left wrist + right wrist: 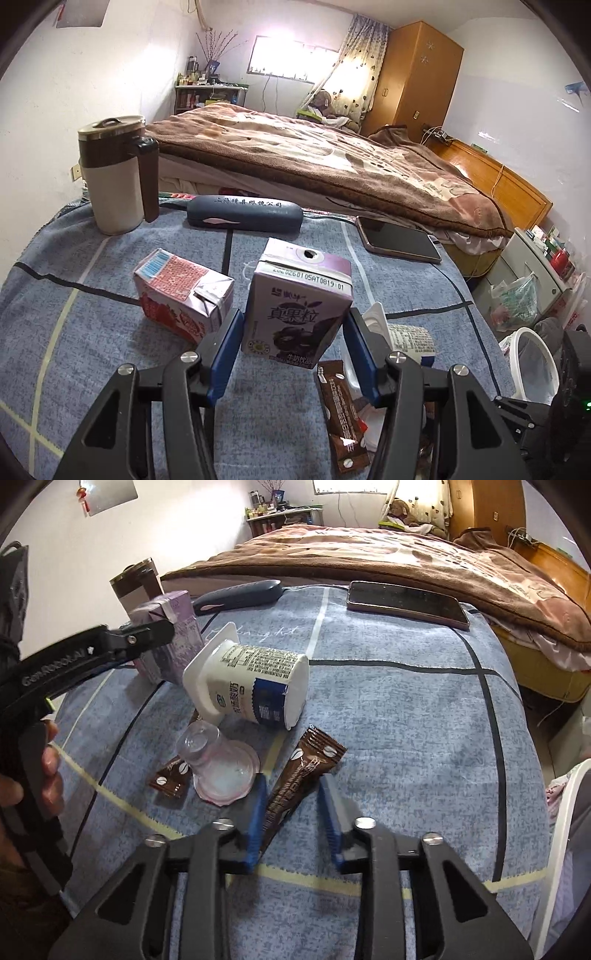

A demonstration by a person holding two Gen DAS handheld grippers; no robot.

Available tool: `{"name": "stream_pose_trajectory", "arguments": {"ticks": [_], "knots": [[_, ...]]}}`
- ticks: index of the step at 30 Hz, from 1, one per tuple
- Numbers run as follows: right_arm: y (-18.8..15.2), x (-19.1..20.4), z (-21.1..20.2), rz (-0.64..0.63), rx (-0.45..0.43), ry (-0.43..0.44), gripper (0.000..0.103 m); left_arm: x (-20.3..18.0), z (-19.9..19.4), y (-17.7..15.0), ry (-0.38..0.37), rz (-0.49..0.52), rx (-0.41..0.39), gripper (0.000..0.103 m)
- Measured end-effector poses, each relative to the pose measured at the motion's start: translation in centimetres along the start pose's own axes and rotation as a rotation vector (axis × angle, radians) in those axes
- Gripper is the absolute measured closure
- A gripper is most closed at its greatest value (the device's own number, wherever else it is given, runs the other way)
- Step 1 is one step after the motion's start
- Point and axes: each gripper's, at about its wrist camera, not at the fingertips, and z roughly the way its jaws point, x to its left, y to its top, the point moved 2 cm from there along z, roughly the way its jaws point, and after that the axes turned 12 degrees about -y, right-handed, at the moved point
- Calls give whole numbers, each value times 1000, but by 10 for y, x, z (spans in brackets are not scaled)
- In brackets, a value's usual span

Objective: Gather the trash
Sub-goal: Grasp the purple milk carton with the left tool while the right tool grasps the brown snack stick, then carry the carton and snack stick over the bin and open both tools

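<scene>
A purple milk carton (pixel 295 310) stands upright on the blue cloth between the open fingers of my left gripper (pixel 293 326); it also shows in the right wrist view (pixel 173 638). A red carton (pixel 183 295) lies to its left. My right gripper (pixel 293 794) is open around a brown coffee sachet (pixel 299 775), which lies flat on the cloth. A white yogurt cup (pixel 255 683) lies on its side, beside a clear plastic cup (pixel 218 768) and a second sachet (pixel 170 775).
A thermos jug (pixel 114 177), a dark glasses case (pixel 243 214) and a phone (pixel 399 240) lie at the far side of the table. A bed (pixel 314 155) stands behind. A white-rimmed bin (pixel 535 362) stands to the right of the table.
</scene>
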Motion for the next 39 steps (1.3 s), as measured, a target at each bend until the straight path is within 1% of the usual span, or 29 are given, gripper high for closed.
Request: {"name": "stream_pose_trajectory", "arguments": {"ticks": [2,5,11,21,27,30,33,39], "knots": [[-2,0,-2,-1,-1,-1,84,-2,-5,-1,-2,1,-6,45],[-4,-1,-4,5,-7,-5,87,-6,-13,-3,0,6,-10,45],[-9,-7,-15,21,-32,-7,88,-20,-28,-9,5,36,-21,45],[-8,-24,-49,61,-110,-17,88,-48,-47,-13,10,86,-37,45],[-10,-43,-70,90,-154,-34,88,-74,-58,-19,-8,126,-44,45],[-12,-53,-79,102,-171,-48,88,-88,-59,-22,-30,139,-39,45],[-16,-65,-88,119,-187,-58,88,-105,-60,-26,-37,173,-44,45],[-27,-92,-102,161,-207,-87,88,-136,-57,-31,-87,208,-35,45]]}}
